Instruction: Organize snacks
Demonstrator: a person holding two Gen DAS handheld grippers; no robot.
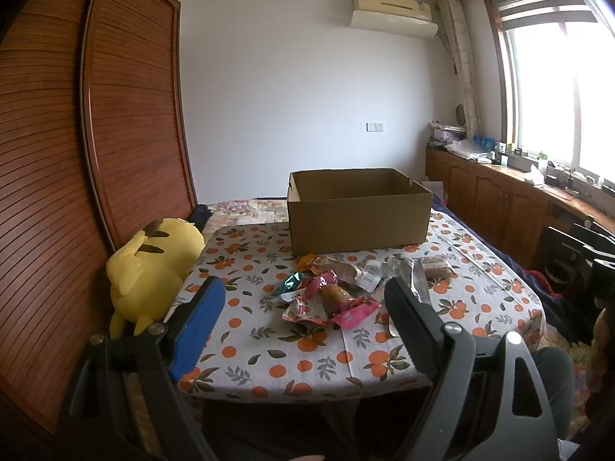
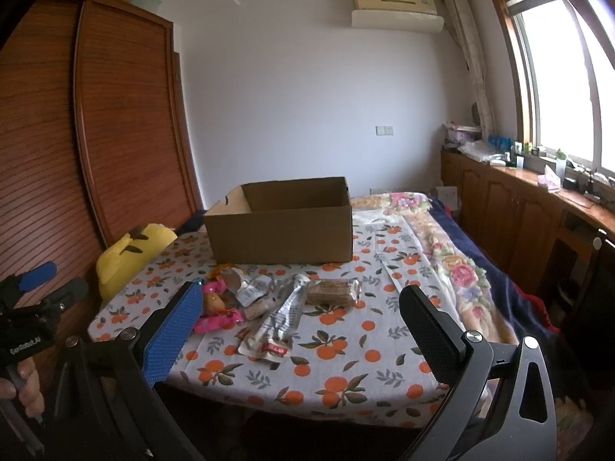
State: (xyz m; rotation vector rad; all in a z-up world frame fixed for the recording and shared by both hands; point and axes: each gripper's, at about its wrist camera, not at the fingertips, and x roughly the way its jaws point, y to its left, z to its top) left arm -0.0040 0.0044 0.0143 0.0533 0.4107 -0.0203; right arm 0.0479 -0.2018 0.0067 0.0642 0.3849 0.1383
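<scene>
Landmark for all positions: cardboard box [image 1: 359, 211], open top, standing on the far part of the desk [image 1: 269, 349], which carries an orange-and-leaf print cloth. Interior of the box mostly hidden from both wrist views; contents cannot be told.

Snacks lie in a loose pile on the cloth just in front of the box, on the near side:
- pink wrapper [image 1: 346, 309] with a brownish piece showing through it, nearest the camera, front of the box's middle.
- teal foil packet [image 1: 289, 282], left of the pink one.
- orange packet [image 1: 305, 261], close to the box's front wall.
- long silver packet [image 2: 286, 315], lying at a slant, in front of the box's right half; red label at its near end.
- clear-wrapped brown bar [image 2: 332, 292], touching or just beside the silver packet's far end, near the box's right front corner.

Left gripper [image 1: 303, 307]: jaws spread wide, nothing between them, held above the near edge of the desk, fingers pointing toward the pile and the box. Blue pad on one finger, black on the other.

Right gripper [image 2: 300, 319]: likewise spread apart and empty, short of the pile, aimed at the box's right half. The left gripper also shows at the left margin of the right wrist view, in the person's hand [image 2: 23, 384].

Yellow plush toy [image 1: 153, 265] left of the box, off the desk's edge, against the brown slatted wardrobe [image 1: 127, 115].
</scene>
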